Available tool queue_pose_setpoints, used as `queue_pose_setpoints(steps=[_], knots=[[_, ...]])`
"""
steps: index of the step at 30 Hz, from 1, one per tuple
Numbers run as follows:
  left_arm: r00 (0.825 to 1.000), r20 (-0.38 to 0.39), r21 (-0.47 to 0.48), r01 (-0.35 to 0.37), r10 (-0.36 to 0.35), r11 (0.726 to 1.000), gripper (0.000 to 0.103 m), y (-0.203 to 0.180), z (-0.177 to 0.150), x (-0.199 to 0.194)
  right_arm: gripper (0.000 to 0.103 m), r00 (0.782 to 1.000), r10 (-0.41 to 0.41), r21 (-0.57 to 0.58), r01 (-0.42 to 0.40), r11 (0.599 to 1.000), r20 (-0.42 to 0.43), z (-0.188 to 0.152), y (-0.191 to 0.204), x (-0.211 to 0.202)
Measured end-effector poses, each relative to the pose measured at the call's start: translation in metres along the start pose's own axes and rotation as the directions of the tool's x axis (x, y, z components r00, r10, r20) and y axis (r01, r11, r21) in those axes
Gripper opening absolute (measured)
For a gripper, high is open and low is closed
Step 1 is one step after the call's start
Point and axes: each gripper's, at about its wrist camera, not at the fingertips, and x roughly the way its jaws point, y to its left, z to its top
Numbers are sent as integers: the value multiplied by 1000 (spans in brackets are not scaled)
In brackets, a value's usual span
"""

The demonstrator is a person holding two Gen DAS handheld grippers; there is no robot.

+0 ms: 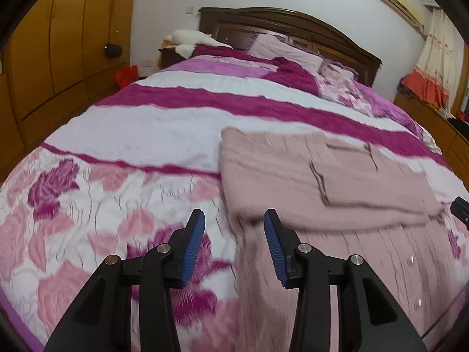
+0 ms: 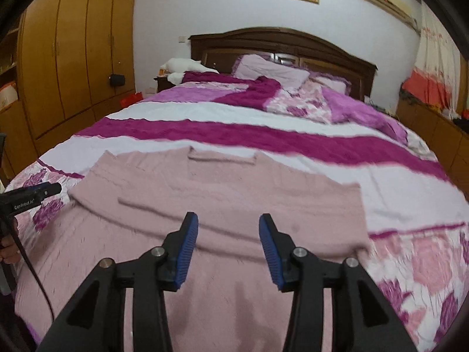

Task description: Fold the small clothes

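Observation:
A pale pink knitted sweater lies flat on the floral bedspread, with a sleeve folded across its body. In the left wrist view my left gripper hovers over the sweater's left edge, open with nothing between its blue pads. The right wrist view shows the sweater spread wide with its neckline at the far side. My right gripper is open above the sweater's middle and holds nothing. The left gripper shows at the left edge of that view, held by a hand.
The bed fills both views, with purple pillows and a dark wooden headboard at the far end. Wooden wardrobes stand along the left. A low wooden dresser runs along the right side.

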Motion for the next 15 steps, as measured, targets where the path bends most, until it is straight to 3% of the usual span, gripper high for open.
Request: queue_pose_setpoints(steps=[7,10,13,15], knots=[[995,-83,-56,52,-57,997,19,7,-37,-13,58,996,-67,126,74,989,-57,-74,-82,-38],[984,-125,-72,120,-128,990,21,9,-56,-15,58,996,-32,242,52,969,-85,-102,-124,-50],[988,-109,-26,105,-108,994,23,2,-66,-21,58,998,13,352,12,936,-68,-116,-156,-60],[989,-100,-33,102,-105,994,25,1,-73,-27,64,998,50,404,-27,914,-47,-124,-169,-64]])
